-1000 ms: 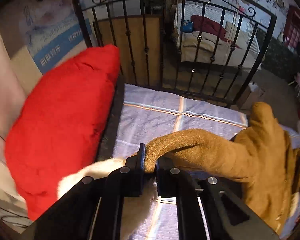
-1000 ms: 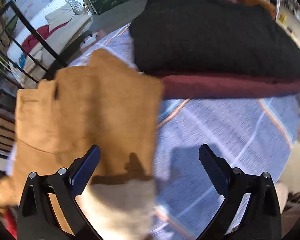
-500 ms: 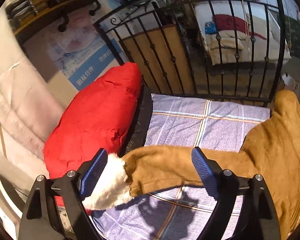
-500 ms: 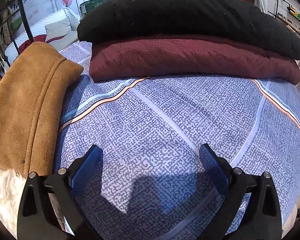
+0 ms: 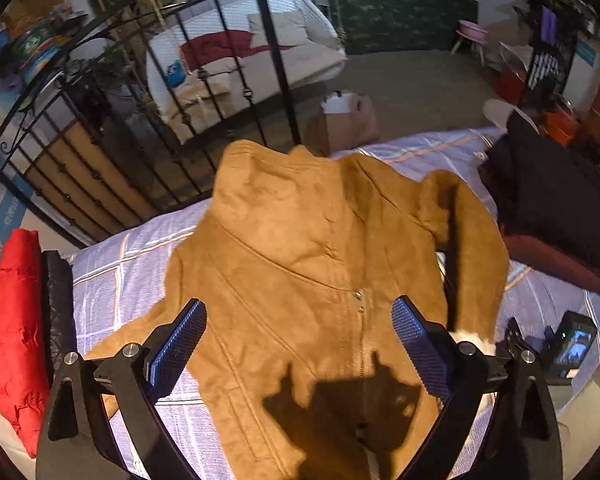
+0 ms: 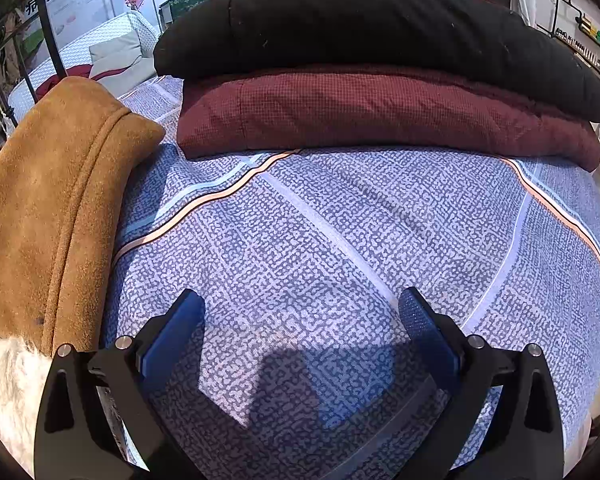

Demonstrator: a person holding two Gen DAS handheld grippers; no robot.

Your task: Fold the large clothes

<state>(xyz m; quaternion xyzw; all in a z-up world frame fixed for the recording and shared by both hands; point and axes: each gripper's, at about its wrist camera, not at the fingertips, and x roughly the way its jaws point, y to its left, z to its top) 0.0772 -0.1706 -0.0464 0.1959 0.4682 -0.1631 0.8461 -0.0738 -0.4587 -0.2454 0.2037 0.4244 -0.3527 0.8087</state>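
A tan suede jacket [image 5: 300, 264] with a zip and white fleece lining lies face up on the blue patterned bedsheet [image 5: 112, 280]. Its right sleeve is folded over the body. My left gripper [image 5: 298, 344] is open and empty, hovering over the jacket's lower front. In the right wrist view the jacket's [image 6: 48, 200] folded edge lies at the left, with white fleece at the lower left. My right gripper [image 6: 300, 332] is open and empty just above the bare sheet [image 6: 340, 240], to the right of the jacket.
A folded black garment [image 6: 380, 28] lies on a folded maroon one [image 6: 380, 112] at the far side of the bed. A red pillow [image 5: 12, 336] lies at the left edge. A black iron bedframe [image 5: 112, 152] stands behind. A cardboard box [image 5: 344, 120] sits on the floor.
My left gripper let go of the sleeve, opened and swung right from the red pillow to over the jacket body. My right gripper moved off the jacket and down to the bare sheet.
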